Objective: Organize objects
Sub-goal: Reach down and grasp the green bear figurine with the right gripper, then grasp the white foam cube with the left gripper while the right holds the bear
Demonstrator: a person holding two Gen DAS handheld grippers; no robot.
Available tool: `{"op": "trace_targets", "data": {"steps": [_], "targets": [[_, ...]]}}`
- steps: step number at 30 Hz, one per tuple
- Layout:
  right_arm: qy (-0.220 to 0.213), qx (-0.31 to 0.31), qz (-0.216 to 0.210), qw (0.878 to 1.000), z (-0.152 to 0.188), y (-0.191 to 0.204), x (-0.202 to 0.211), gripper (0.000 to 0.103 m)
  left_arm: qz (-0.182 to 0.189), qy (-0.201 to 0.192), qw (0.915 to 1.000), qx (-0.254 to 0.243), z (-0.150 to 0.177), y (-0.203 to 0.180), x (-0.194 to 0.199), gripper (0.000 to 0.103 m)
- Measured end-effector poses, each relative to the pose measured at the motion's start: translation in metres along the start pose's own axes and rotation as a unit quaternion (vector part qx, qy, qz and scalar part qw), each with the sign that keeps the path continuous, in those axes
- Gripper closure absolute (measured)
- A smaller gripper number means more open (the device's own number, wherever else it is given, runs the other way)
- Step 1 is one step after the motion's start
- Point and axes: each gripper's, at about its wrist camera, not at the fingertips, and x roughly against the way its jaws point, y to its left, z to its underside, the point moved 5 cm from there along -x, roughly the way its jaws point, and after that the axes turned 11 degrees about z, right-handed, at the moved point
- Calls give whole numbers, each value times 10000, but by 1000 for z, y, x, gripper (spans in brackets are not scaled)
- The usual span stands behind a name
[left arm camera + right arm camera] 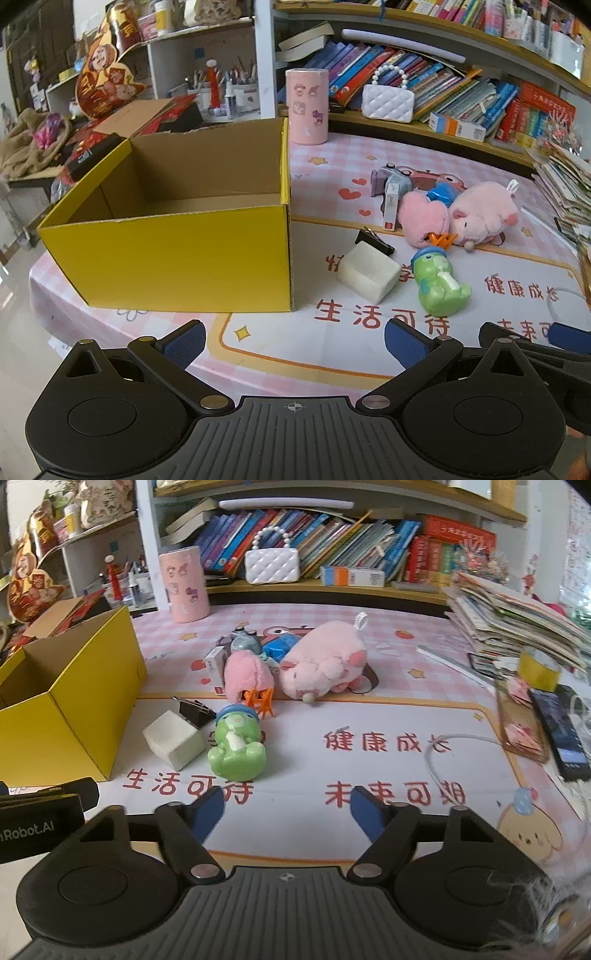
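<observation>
An open, empty yellow cardboard box (173, 258) stands on the left of the table; it also shows in the right wrist view (66, 705). To its right lie a white foam block (369, 275) (173, 740), a black binder clip (373, 240) (195, 710), a green dinosaur toy (437, 284) (236, 751), a pink plush with orange feet (424, 218) (249, 677), a pink plush pig (484, 214) (325, 664), a blue toy (280, 646) and a small grey toy (391, 181). My left gripper (293, 341) and right gripper (286, 808) are both open and empty, short of the toys.
A pink cylinder (307, 105) and a white quilted purse (388, 101) stand at the back under shelves of books. A stack of papers (517, 616), a phone (559, 727), a phone case (521, 720) and a white cable (461, 740) lie at the right.
</observation>
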Motion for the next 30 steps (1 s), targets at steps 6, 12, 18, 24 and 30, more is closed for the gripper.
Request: {"op": "trace_targets", "data": {"steps": [6, 12, 18, 24, 30], "targets": [[-47, 118, -741, 9972, -15, 7, -23, 33, -37, 106, 9991, 403, 4, 6, -4, 0], [60, 243, -949, 9952, -34, 25, -58, 44, -433, 57, 9971, 617, 5, 18, 5, 0], [382, 412, -1194, 9913, -39, 39, -92, 59, -541, -86, 9967, 598, 1, 19, 13, 0], [173, 254, -1649, 9858, -52, 14, -78, 63, -162, -14, 9985, 531, -6, -2, -3, 2], [-39, -265, -1268, 9916, -62, -38, -52, 63, 357, 228, 9990, 159, -18, -48, -43, 5]]}}
